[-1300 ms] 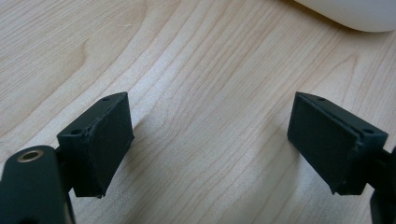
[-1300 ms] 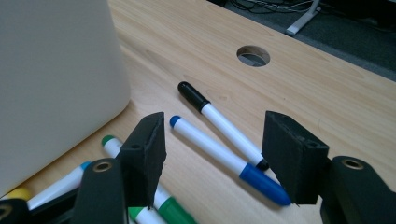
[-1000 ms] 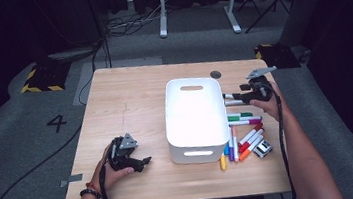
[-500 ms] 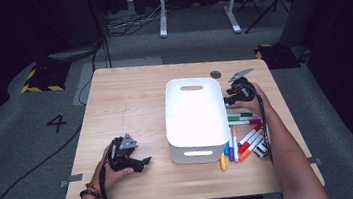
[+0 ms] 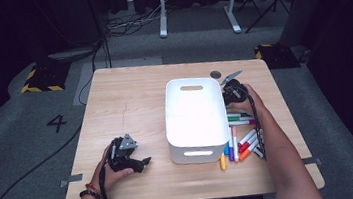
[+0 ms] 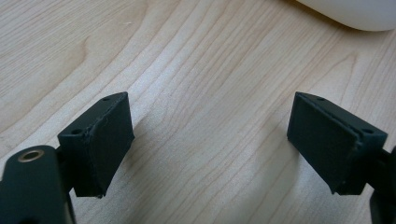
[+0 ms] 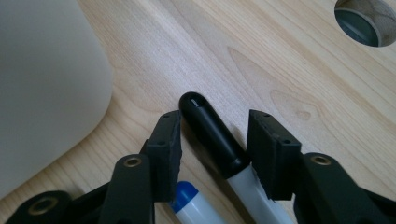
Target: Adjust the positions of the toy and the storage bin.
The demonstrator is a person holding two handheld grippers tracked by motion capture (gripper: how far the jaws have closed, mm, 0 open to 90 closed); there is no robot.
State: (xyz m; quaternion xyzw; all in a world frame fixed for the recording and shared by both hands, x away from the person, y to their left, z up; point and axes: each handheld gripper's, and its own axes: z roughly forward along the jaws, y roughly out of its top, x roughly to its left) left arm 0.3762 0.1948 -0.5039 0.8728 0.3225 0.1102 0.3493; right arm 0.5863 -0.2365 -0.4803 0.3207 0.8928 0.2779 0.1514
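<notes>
Right claw (image 7: 215, 154) lower, black-capped marker (image 7: 212, 133) half-hidden

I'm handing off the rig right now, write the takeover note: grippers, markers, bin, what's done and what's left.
Left gripper: open, resting on the table, nothing between its jaws.
Right gripper: jaws have just been closing around the black-capped marker lying beside the white bin; a small gap remains on each side, so no grip yet.
Other markers lie on the table right of the bin.
Done: gripper lined up on the marker.
Left: probably grip it, lift, then handle the rest.
</notes>
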